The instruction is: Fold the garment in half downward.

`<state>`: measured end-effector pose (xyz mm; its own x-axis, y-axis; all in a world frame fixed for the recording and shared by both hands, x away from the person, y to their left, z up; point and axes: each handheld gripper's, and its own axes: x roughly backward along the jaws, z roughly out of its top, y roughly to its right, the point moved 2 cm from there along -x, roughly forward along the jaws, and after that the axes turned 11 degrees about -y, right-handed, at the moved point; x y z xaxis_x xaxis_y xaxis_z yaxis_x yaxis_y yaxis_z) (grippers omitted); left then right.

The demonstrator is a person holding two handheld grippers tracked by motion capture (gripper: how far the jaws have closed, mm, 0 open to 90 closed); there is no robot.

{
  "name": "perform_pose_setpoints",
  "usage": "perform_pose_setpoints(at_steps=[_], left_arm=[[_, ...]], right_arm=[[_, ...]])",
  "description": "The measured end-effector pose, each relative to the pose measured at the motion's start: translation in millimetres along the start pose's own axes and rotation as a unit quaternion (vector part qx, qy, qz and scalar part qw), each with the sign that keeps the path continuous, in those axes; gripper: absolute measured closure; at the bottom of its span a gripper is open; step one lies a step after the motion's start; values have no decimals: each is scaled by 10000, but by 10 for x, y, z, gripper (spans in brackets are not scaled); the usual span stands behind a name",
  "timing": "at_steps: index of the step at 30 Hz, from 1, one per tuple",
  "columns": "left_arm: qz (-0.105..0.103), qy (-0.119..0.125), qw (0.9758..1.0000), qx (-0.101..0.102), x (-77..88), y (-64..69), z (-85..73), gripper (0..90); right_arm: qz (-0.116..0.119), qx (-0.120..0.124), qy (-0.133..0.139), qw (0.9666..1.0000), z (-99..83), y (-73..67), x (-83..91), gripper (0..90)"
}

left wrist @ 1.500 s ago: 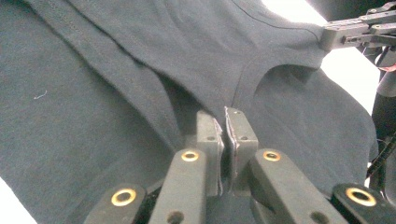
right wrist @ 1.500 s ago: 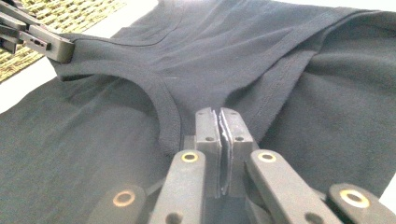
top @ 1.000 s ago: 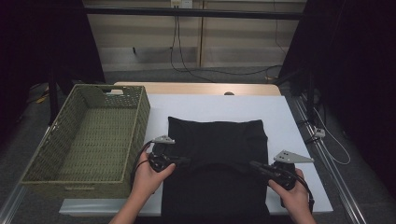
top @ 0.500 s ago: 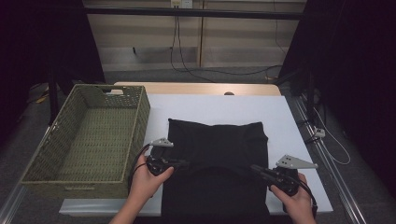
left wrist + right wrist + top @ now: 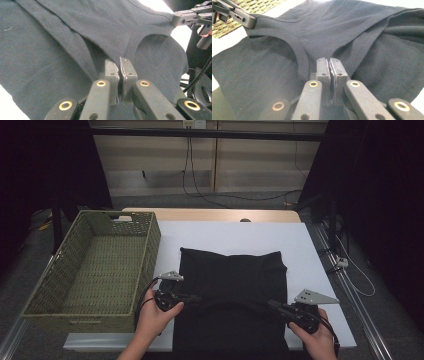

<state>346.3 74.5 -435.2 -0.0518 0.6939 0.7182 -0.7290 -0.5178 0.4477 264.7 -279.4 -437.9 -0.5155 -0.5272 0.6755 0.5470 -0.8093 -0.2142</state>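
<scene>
On the white table [image 5: 240,237] beside the wicker basket [image 5: 95,265], the black shirt [image 5: 232,285] lies flat, both the left gripper [image 5: 196,298] and right gripper [image 5: 272,304] pinching its near fold with closed fingers, seemingly mid-fold; next likely calls for carrying it forward evenly.

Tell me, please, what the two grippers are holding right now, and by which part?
Both hold the black shirt: the left gripper and right gripper are each shut on its neckline edge, at opposite ends.
</scene>
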Motion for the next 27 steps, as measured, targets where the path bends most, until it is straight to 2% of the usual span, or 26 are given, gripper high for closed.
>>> perform_pose_setpoints(at_steps=[11,16,18,21,23,25,27], left_arm=[[-12,-18,10000,-55,5,13,3,863],[-9,-12,10000,-88,43,41,10,864],[-7,32,10000,-79,69,60,6,864],[-45,10,9999,-124,92,98,-38,864],[-48,-85,9997,-217,117,121,-77,864],[-126,-145,9996,-226,121,143,-119,864],[-89,-188,9995,-242,90,151,-161,863]], right_arm=[[-17,5,10,10000,-7,17,-2,877],[20,84,33,10000,11,-15,23,878],[32,43,48,10000,22,-29,43,878],[67,115,56,9999,10,-49,66,878],[117,126,34,9998,-23,-89,102,878],[150,194,-3,9997,-75,-121,149,878],[179,233,-47,9996,-127,-147,175,878]])
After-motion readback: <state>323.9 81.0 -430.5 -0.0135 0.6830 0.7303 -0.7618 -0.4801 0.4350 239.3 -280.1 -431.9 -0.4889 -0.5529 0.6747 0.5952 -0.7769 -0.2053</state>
